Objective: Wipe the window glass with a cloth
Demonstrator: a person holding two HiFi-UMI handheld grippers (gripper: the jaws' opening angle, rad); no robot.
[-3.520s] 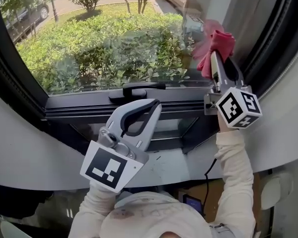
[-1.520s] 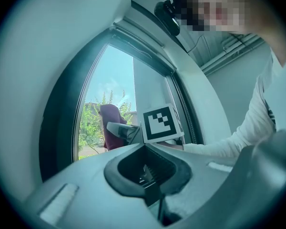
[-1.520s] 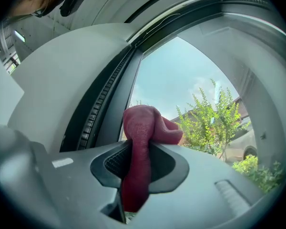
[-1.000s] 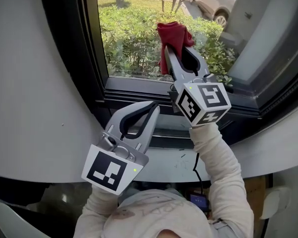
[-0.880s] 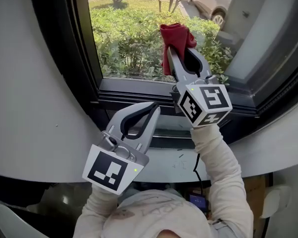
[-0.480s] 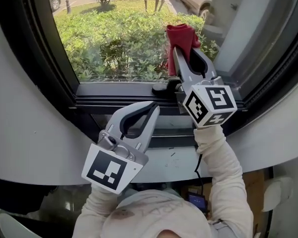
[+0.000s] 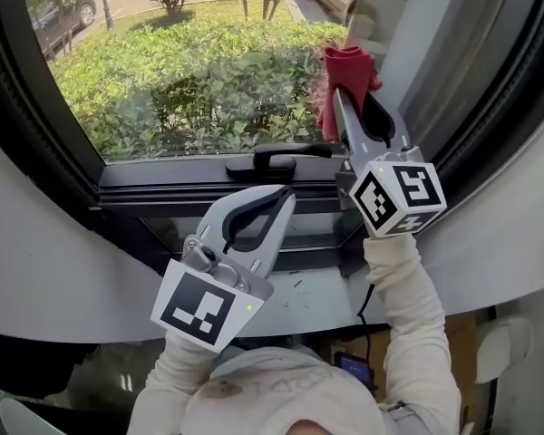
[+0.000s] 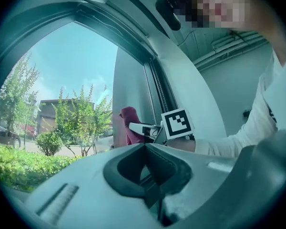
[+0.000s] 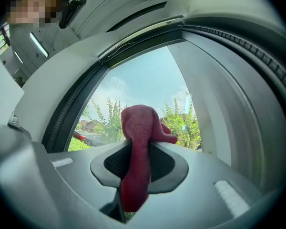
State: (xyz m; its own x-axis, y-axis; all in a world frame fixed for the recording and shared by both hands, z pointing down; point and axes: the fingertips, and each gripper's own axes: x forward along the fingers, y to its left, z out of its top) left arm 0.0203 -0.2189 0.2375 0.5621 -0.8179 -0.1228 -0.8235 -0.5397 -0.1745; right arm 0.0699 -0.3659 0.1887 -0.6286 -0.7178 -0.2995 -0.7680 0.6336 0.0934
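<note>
A red cloth (image 7: 343,78) is bunched at the tip of my right gripper (image 7: 346,93), which is shut on it and holds it against the window glass (image 7: 190,71) near the pane's right edge. In the right gripper view the cloth (image 9: 138,142) hangs down between the closed jaws, with sky and trees behind. My left gripper (image 7: 274,205) is lower, over the dark bottom frame, shut with nothing in it. In the left gripper view its jaws meet, and the cloth (image 8: 129,126) and the right gripper's marker cube (image 8: 177,123) show beyond.
A black window handle (image 7: 276,155) lies on the bottom frame (image 7: 163,184), just left of the right gripper. The dark side frame (image 7: 499,89) rises on the right. A curved white wall (image 7: 45,270) surrounds the window. Hedges and parked cars lie outside.
The right gripper has carried the cloth across the glass to the left side and back toward the right edge of the pane. The left gripper has stayed by the bottom frame.
</note>
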